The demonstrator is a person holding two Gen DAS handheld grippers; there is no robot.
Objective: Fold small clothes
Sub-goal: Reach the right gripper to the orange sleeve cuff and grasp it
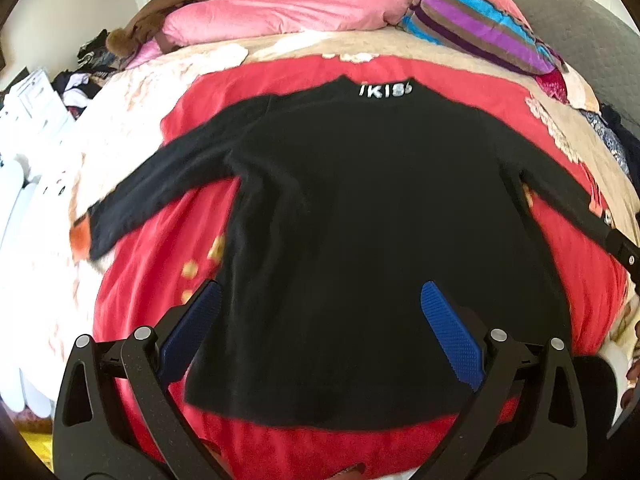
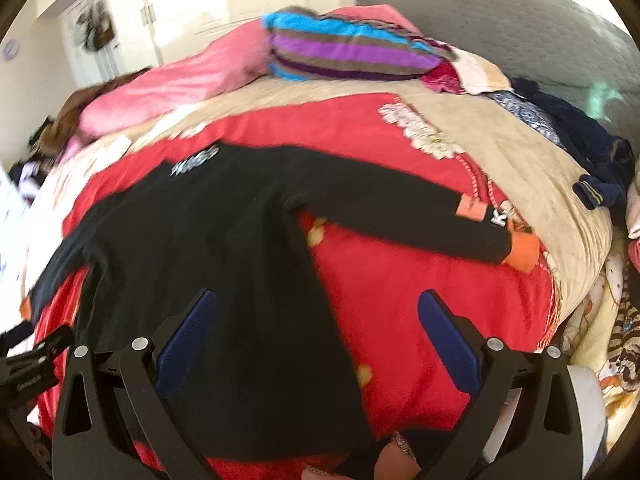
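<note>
Between spread jaws, black top [image 1: 360, 220].

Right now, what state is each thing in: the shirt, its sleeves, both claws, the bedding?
Black shirt: spread flat, unfolded, on the red blanket.
Right sleeve: stretched out sideways, orange cuff showing.
Left sleeve: stretched out sideways.
Left claw: open, empty, over the hem.
Right claw: open, empty, over the shirt's side edge.
Pink duvet: bunched up.
Striped blanket: bundled.
</note>
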